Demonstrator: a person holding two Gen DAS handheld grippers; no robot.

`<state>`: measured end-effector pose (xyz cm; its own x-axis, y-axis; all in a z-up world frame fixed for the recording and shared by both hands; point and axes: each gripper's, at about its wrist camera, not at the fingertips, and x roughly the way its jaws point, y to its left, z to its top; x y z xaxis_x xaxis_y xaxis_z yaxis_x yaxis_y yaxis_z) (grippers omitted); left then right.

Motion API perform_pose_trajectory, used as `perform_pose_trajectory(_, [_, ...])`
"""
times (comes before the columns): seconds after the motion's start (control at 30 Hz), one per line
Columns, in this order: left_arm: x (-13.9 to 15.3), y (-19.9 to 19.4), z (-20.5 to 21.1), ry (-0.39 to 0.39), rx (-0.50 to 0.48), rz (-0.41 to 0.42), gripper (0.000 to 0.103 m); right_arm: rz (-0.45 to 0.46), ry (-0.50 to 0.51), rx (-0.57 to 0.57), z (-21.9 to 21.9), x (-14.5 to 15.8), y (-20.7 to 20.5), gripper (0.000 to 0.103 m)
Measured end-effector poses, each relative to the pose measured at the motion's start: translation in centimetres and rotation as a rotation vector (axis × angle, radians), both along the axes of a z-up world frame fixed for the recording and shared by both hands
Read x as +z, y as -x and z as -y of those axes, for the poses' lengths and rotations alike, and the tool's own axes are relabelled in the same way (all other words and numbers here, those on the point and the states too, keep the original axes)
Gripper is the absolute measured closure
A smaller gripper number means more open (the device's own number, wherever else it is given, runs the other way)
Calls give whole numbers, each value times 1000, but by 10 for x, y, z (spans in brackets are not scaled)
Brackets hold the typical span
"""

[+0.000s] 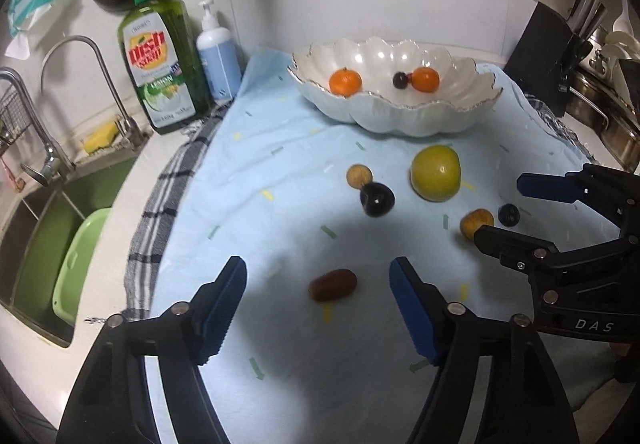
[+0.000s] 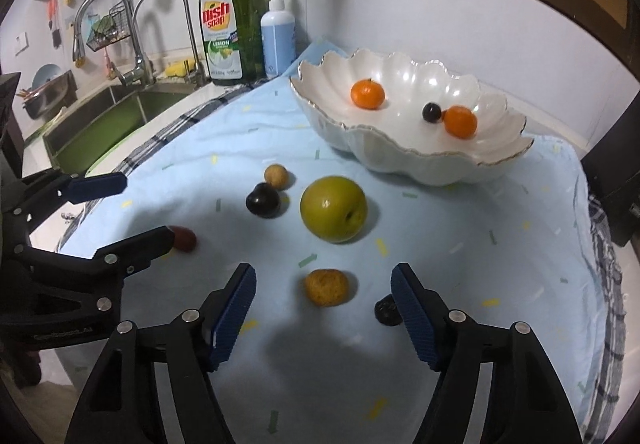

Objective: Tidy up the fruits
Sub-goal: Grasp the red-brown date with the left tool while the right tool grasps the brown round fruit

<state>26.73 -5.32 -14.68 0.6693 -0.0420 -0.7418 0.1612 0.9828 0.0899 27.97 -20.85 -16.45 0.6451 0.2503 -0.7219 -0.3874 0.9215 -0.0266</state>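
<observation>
A white scalloped bowl [image 1: 404, 119] [image 2: 424, 163] at the back of the light blue cloth holds two oranges [image 1: 345, 81] [image 2: 367, 94] and a small dark berry [image 1: 400, 80]. On the cloth lie a green apple [image 1: 435, 172] [image 2: 333, 208], a dark plum [image 1: 377, 199] [image 2: 262, 200], a small tan fruit [image 1: 359, 175] [image 2: 276, 176], a red-brown date [image 1: 333, 284] [image 2: 185, 238], a yellow-brown fruit [image 1: 477, 222] [image 2: 326, 287] and a dark berry [image 1: 508, 213] [image 2: 385, 311]. My left gripper [image 1: 318, 284] is open with the date between its fingertips. My right gripper [image 2: 324, 290] is open around the yellow-brown fruit.
A green dish soap bottle [image 1: 162, 63] and a blue pump bottle [image 1: 218, 55] stand at the back left. A sink [image 1: 52, 215] with faucets lies to the left. A knife block [image 1: 548, 55] and pots stand at the right. A checked towel [image 1: 160, 203] lies under the cloth.
</observation>
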Motion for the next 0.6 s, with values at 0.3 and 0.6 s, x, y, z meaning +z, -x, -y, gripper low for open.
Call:
perform_pose_trajectory(0.3, [-16,-9,1,27,-9,-63,45,-52,1,-1,0,-13,-7,40])
perform_pose_trajectory(0.6, [-25,-16,2,40,-24,-102,57,-97,-10,-6,1,-23,-14,49])
